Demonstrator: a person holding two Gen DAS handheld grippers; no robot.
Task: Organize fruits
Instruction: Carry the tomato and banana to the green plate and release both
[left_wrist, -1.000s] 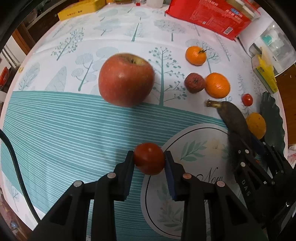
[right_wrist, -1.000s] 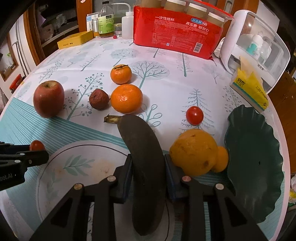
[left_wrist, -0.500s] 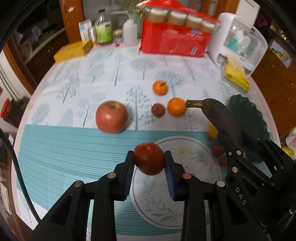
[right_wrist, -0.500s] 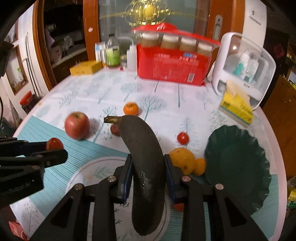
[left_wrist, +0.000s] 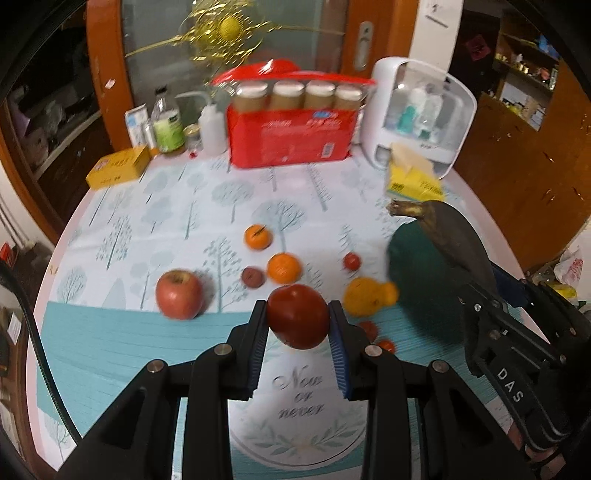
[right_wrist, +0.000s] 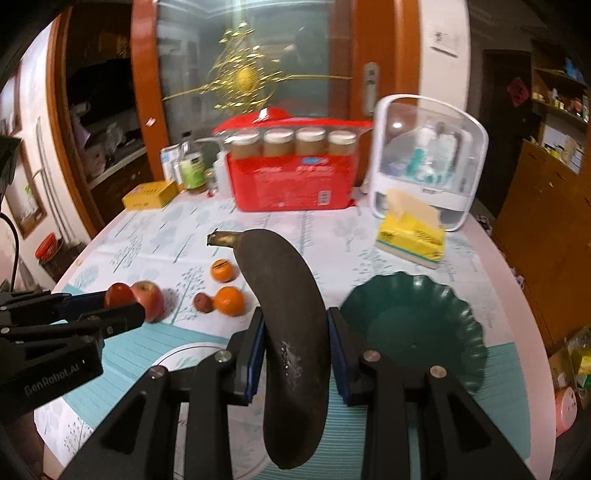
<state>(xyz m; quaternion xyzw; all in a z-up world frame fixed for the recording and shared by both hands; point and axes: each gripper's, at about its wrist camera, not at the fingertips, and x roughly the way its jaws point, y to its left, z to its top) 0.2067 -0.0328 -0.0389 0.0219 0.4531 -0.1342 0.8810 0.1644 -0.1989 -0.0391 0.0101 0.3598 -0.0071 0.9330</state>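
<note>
One tree-print tablecloth (left_wrist: 229, 206), cluttered room.

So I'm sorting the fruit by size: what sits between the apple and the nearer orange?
A small dark reddish fruit lies between the apple and the nearer orange; the right wrist view shows it best.

Deep red tomato (left_wrist: 297, 320) between blue pads (left_wrist: 338, 357) on black fingers. Near-black banana (right_wrist: 286, 314) with a tan stem end. Dark green scalloped bowl (right_wrist: 458, 325). Red apple (left_wrist: 180, 293) with a yellowish top. Bright orange tangerines (left_wrist: 283, 267), one dull brown-red small fruit (left_wrist: 252, 277). White tablecloth (left_wrist: 166, 206) printed with pale blue-grey trees, then a teal striped band and a white oval with grey lettering. Red pack (left_wrist: 291, 138), yellow box (left_wrist: 118, 170), yellow tissue pack (right_wrist: 410, 240).
</note>
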